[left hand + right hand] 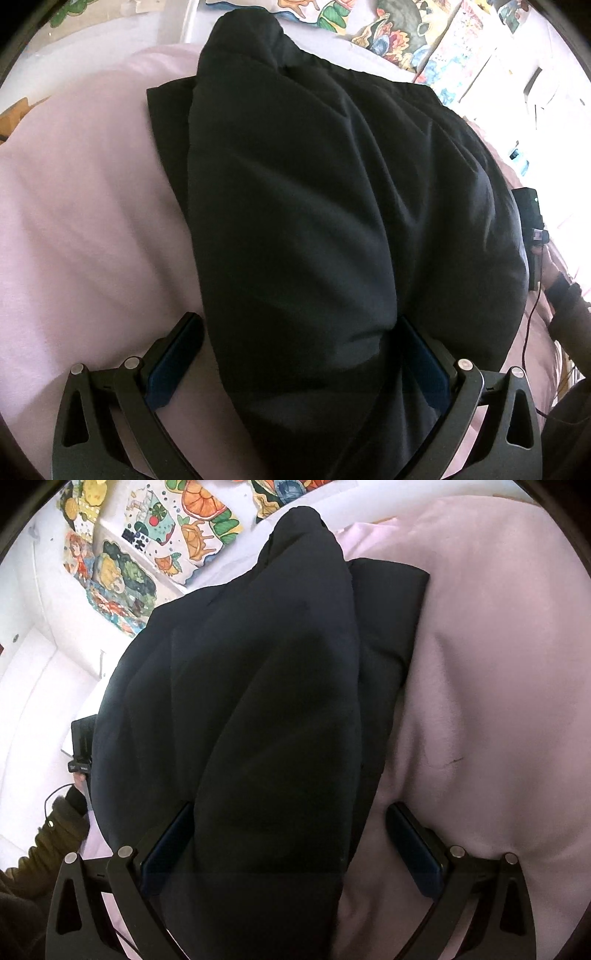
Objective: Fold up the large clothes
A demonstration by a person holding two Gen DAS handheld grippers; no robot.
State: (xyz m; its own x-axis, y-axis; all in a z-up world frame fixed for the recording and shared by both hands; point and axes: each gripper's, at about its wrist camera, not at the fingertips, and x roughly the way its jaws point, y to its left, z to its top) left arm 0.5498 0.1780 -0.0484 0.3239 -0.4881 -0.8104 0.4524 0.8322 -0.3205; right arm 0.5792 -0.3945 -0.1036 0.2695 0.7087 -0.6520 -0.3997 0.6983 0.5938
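Black padded garment (332, 206) lying on a pink-sheeted bed (81, 206), bulky and dark, spread lengthwise away from both cameras toward the far edge of the bed. Already partly folded, by the look of it: a thick upper layer doubled over a flatter lower layer, whose squared corner (162, 99) pokes out from underneath toward the bed's far edge. Same corner visible in the right wrist view (402, 579), resting flat on the pink sheet.

Left tool (299, 354) spread wide, one blue-padded finger on bare sheet, the other pressed against or tucked under the garment's near end; cloth bunched between the fingers but not pinched. Right tool (291, 834) likewise spread wide, straddling the near end of the same garment (266, 701), one finger half hidden under the fabric, the other on bare sheet. Neither clamped on anything.

Judged as mid-task: at least one fold made, the bundle long and puffy rather than compact. Likely left: gripping the near end, bringing it over toward the far edge, then flattening.

Beyond the far edge of the bed, colourful drawings (147, 554) on a white surface. A sleeve and part of a hand (561, 291) at the side of the left view.
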